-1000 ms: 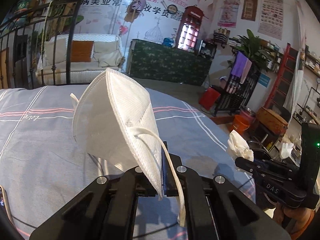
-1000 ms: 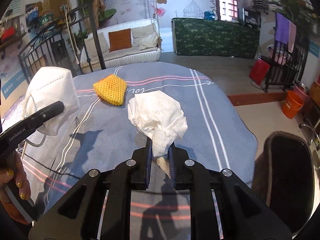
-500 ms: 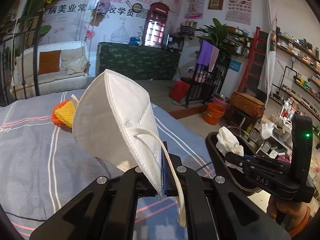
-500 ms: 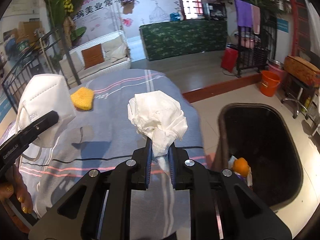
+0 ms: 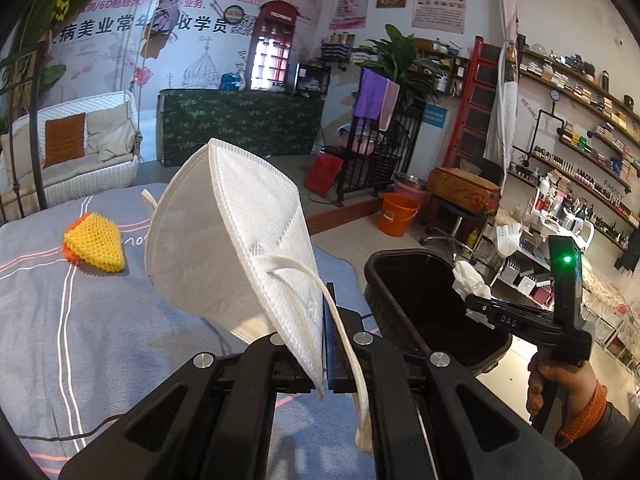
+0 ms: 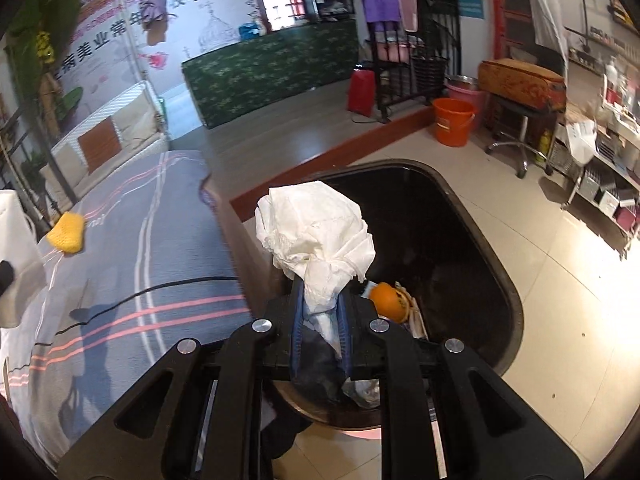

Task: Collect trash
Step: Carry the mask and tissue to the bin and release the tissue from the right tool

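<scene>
My left gripper (image 5: pixel 325 320) is shut on a white folded face mask (image 5: pixel 236 248) and holds it above the grey striped cloth (image 5: pixel 80 320). My right gripper (image 6: pixel 322 308) is shut on a crumpled white tissue (image 6: pixel 316 228) and holds it over the open black trash bin (image 6: pixel 496 264); it also shows in the left wrist view (image 5: pixel 476 300) above the bin (image 5: pixel 420 300). An orange peel (image 6: pixel 386 300) lies inside the bin. A yellow foam fruit net (image 5: pixel 94 246) lies on the cloth, and shows in the right wrist view (image 6: pixel 66 232).
The bin stands on the tiled floor at the cloth's right edge. An orange bucket (image 6: pixel 452 122), a black rack with towels (image 6: pixel 400 56) and a stool (image 6: pixel 516 120) stand beyond it. Shelves (image 5: pixel 580 184) line the right wall. A white sofa (image 5: pixel 68 152) is at the back left.
Both grippers have swung right, from over the cloth toward the bin. The right gripper with the tissue is now above the bin's opening. Both stay shut.
</scene>
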